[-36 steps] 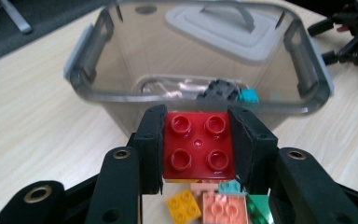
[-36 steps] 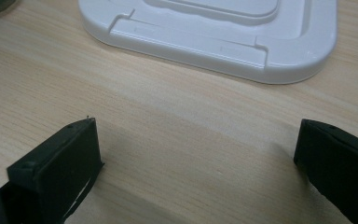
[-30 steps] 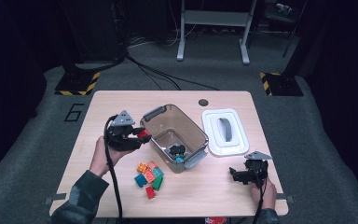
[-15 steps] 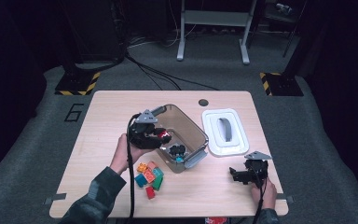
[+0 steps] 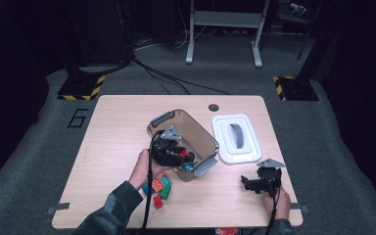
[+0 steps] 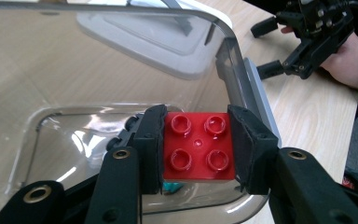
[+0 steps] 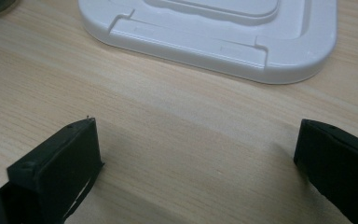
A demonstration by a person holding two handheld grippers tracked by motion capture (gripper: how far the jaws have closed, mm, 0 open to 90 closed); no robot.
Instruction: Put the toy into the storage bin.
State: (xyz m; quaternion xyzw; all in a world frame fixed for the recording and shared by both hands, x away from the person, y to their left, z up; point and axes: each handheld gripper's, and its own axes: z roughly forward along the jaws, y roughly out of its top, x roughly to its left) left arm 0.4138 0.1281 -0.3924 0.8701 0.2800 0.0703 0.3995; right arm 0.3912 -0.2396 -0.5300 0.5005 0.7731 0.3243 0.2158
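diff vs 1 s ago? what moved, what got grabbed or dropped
The left claw moved from the table left of the clear bin to over the bin's near end, and sits lower. It was already carrying the red brick and is still shut on it; nothing was let go. Unchanged: the right claw, open over bare table, the white lid, the bin, and the loose bricks beside it.

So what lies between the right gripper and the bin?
Bare tabletop separates the right gripper from the bin in the high view; the lid sits farther back.
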